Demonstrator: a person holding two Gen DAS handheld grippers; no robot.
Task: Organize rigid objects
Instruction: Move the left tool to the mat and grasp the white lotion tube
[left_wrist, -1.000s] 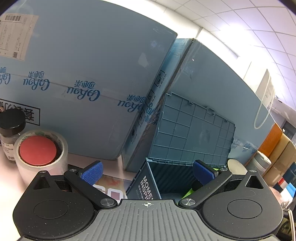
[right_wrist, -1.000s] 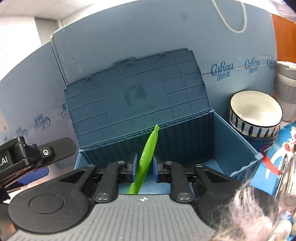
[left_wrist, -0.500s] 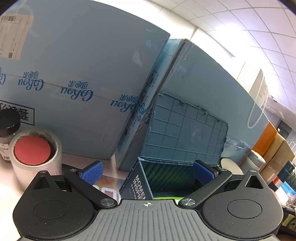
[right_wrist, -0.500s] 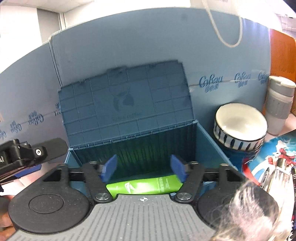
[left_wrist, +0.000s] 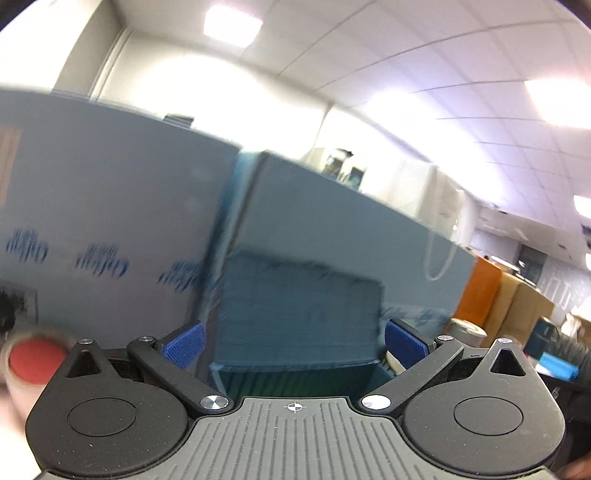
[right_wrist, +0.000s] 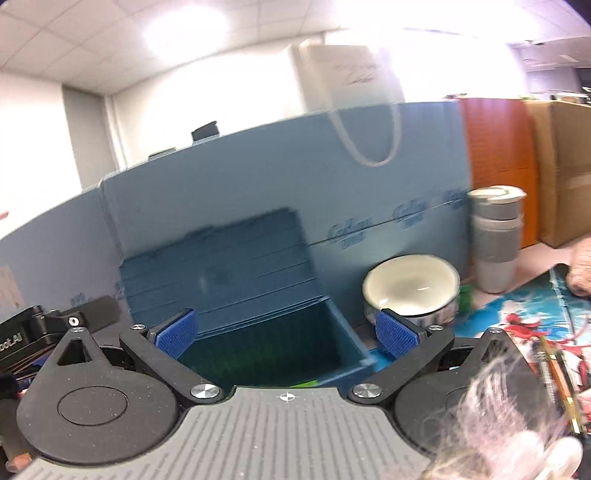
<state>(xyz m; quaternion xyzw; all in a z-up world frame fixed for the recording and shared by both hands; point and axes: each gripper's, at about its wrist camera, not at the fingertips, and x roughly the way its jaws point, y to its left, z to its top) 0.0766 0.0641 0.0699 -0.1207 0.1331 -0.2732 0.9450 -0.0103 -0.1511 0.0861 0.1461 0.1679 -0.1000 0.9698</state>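
Note:
A blue plastic storage box stands open, its ribbed lid leaning back against a blue carton. A sliver of the green tube shows at the box's near edge, lying inside. My right gripper is open and empty, raised above the box's front. My left gripper is open and empty, facing the same box and its lid from the left. Both views are motion-blurred.
Large blue cartons form a wall behind. A tape roll with a red centre sits at the left. A white bowl and a grey cup stand right of the box. An orange panel and brown cartons are at far right.
My right gripper let go of the green tube into the box, opened wider and lifted back. Both grippers have tilted upward, showing more ceiling.

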